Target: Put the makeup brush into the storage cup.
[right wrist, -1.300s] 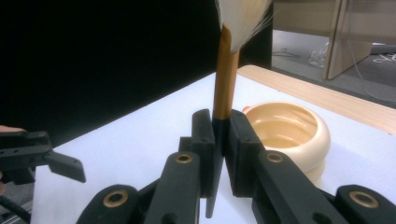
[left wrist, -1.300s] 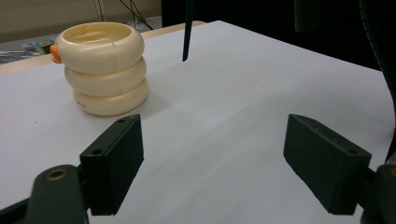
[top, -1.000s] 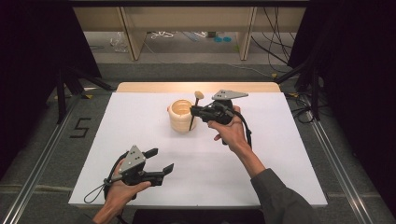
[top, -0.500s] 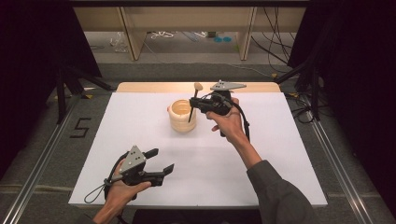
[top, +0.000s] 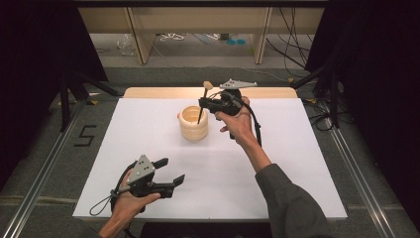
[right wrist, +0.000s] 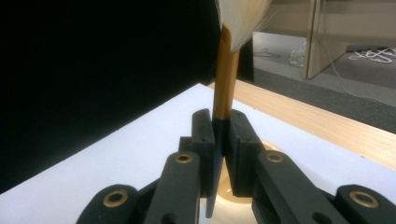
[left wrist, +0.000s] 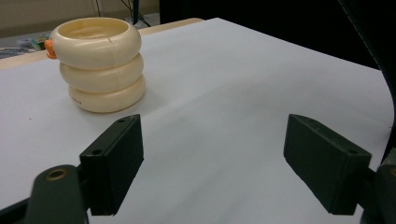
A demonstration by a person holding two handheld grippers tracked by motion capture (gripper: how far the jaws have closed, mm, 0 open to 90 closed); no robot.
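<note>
A cream holder [top: 193, 126] made of three stacked rings stands on the white tabletop [top: 297, 163], toward the far middle. It also appears in the left gripper view, holder [left wrist: 100, 63], with a small orange bit at its left rim. My right gripper [top: 203, 105] is shut on a brush [top: 200, 113] with a dark handle. The brush [right wrist: 224, 79] stands upright with a gold ferrule and pale bristles on top. Its lower end hangs over the holder's mouth. My right gripper [right wrist: 219, 135] clamps the handle just below the ferrule. My left gripper [top: 170, 171] rests near the front left, open and empty [left wrist: 215, 163].
A wooden strip [top: 148, 92] runs along the table's far edge. Beyond it stand wooden shelf legs, with cables on the floor. Dark stand legs [top: 69, 94] are at the left and right sides. A "5" mark [top: 85, 135] is on the floor left of the table.
My right gripper has carried the brush a little up and toward the far edge, staying over the holder. The left gripper has not moved.
</note>
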